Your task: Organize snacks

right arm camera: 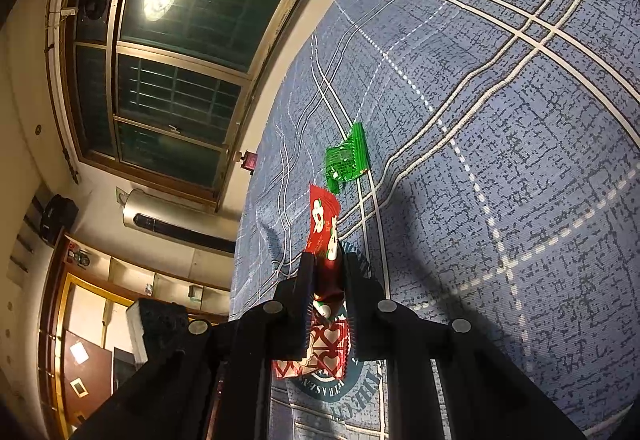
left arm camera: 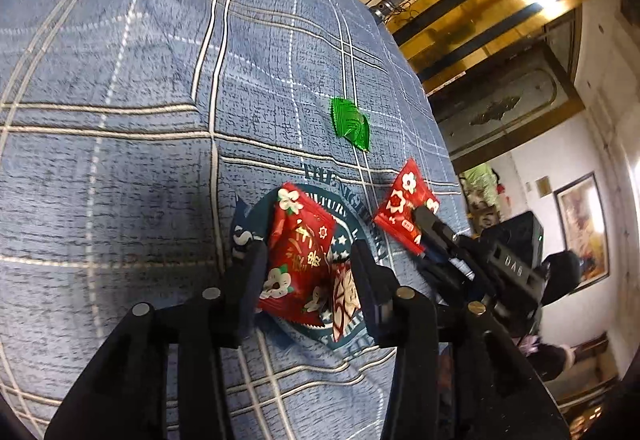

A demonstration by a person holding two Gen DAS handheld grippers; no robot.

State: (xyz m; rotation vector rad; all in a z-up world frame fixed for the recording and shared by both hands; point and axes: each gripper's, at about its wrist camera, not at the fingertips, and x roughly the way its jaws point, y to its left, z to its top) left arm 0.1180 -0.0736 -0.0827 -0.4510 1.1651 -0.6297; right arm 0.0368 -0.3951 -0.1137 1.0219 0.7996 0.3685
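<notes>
A blue plaid cloth [left arm camera: 120, 99] covers the surface. My left gripper [left arm camera: 308, 252] has its jaws around a red flowered snack packet [left arm camera: 298, 256] that lies over the cloth's round emblem; the fingers stand close beside it. A pink-and-white packet [left arm camera: 344, 300] lies under it. My right gripper [right arm camera: 326, 264] is shut on a second red flowered packet [right arm camera: 322, 220], also visible in the left wrist view [left arm camera: 404, 199], held above the cloth. A red heart-pattern packet [right arm camera: 320, 352] lies below the right gripper. A green foil packet [left arm camera: 350, 123] [right arm camera: 346, 159] lies farther out.
The cloth's edge [left arm camera: 432, 111] falls off to the right in the left wrist view. Beyond it are a yellow door frame [left arm camera: 500, 19] and a framed picture [left arm camera: 584, 228]. A window [right arm camera: 180, 59] and a water heater [right arm camera: 176, 215] lie past the cloth's left edge.
</notes>
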